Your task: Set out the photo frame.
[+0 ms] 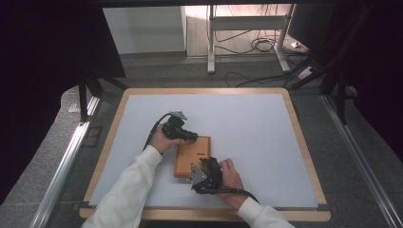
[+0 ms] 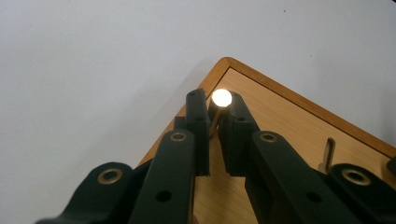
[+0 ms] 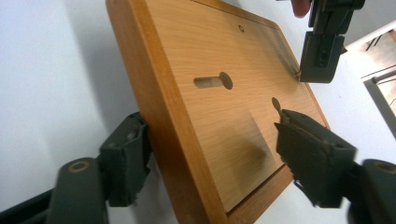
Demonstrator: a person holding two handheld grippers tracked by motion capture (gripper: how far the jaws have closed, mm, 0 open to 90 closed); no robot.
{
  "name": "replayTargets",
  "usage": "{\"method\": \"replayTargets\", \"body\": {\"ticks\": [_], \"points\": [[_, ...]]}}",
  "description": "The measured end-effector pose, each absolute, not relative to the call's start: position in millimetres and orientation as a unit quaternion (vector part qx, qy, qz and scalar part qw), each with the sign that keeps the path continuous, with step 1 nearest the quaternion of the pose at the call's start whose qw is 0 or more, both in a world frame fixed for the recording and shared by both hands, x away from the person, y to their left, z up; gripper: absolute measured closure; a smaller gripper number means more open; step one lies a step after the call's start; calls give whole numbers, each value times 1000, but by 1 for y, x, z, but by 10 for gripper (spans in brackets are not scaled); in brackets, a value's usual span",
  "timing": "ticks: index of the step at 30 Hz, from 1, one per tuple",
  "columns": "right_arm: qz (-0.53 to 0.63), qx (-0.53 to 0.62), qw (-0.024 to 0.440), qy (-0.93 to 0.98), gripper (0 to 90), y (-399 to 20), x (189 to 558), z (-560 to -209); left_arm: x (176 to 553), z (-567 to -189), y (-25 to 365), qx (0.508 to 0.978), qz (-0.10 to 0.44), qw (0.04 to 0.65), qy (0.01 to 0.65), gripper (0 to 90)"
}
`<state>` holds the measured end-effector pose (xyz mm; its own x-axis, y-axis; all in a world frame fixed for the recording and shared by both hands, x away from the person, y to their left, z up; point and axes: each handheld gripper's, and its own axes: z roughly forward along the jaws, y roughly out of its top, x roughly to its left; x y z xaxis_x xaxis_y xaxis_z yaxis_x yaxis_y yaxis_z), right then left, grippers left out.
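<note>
Lying flat near the middle of the counter (image 1: 247,123), a little toward its near edge, a wooden board (image 1: 190,154) with a raised rim rests on the pale sheet that covers the counter top.

At the board's far left corner the left gripper (image 1: 190,137), held in the person's left hand (image 1: 161,141), reaches in from the left. In the left gripper view its jaws are nearly closed around a thin brass pin (image 2: 215,122) with a round, brightly lit head (image 2: 222,97), which stands tilted just inside that corner of the board (image 2: 280,121); the pin sits between the fingertips (image 2: 198,108), and contact on both sides cannot be told for sure. A small metal piece (image 2: 328,154) sticks up from the board farther along.

The board's recessed face carries a keyhole-shaped slot (image 3: 214,81), a small round hole (image 3: 241,28) near its far edge and another round mark (image 3: 276,102) beside the right jaw.

At the board's near right corner the right gripper (image 1: 203,176), held in the person's right hand (image 1: 230,175), has its jaws spread wide. In the right gripper view one jaw lies outside the board's rim (image 3: 154,102) over the pale sheet, touching or just beside it, and the other hangs over the board's face, so the rim stands between them unclamped.
</note>
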<state>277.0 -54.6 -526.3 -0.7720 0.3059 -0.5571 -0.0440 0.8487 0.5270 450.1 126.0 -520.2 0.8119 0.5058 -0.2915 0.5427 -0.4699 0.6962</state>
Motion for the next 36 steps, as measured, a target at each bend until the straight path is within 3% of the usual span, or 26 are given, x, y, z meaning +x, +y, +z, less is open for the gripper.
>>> {"method": "replayTargets", "body": {"ticks": [11,32,36], "points": [[255,48,354,899,419,-56,270,-522,449,-521,126,854,-14,417,309,849],[235,42,388,890,436,-53,271,-523,448,-520,125,856,-6,414,309,851],[232,32,401,886,474,-52,269,-523,449,-521,125,853,-8,418,313,852]]}}
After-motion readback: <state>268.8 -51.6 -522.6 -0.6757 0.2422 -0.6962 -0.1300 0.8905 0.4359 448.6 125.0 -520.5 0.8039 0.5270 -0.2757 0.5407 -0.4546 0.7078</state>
